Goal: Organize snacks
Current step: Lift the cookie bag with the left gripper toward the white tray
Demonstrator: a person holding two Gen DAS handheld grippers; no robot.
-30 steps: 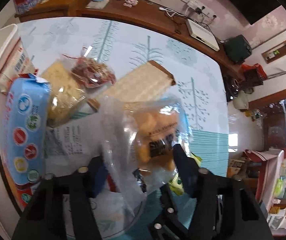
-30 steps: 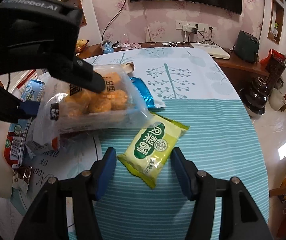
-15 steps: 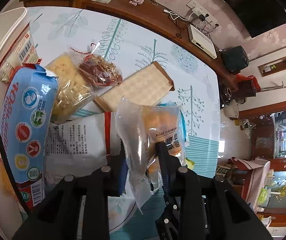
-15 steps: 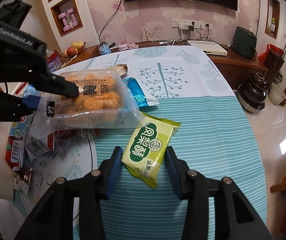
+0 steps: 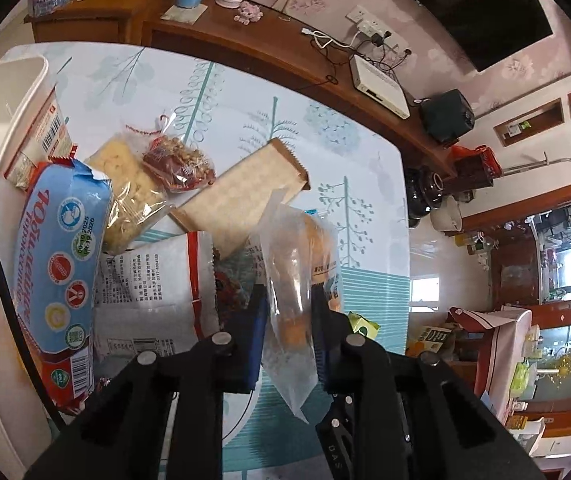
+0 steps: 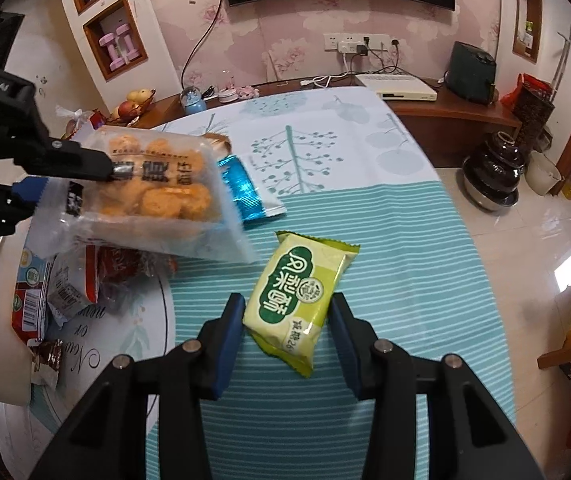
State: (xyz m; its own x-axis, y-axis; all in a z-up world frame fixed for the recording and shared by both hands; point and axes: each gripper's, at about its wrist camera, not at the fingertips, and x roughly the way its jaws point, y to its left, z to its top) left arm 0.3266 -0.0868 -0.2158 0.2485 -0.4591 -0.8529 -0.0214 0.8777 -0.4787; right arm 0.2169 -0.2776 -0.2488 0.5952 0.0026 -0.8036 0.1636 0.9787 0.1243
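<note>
**Left gripper lifts the pastry bag as right closes round the green packet**

On the left, a white bin (image 5: 13, 92) stands at the table edge beside a heap of snacks: a blue biscuit pack (image 5: 59, 264) printed with dates reading "2025" and "2026", a clear bag of yellow crackers (image 5: 125, 188), a small bag of nuts (image 5: 179, 162) and a tan wafer pack (image 5: 241, 196).

The left gripper (image 5: 287, 320) has just been closing, and its jaws are now narrow, pinching one end of the clear bag of golden pastries (image 6: 153, 188). A second ago that bag lay between wide jaws; now it hangs clear of the table, above the heap. My reading is that it is secured and ready to go to the bin.

Right of it a blue foil packet (image 6: 247, 192) lies flat. Further right, the right gripper (image 6: 285, 330) has also been closing; its pads now flank the green packet (image 6: 299, 294), close against its sides, though firm pressure is not evident. The packet rests on the striped cloth (image 6: 405, 280), its label in Chinese characters. The left gripper's body reads "nRobot.AI".
</note>
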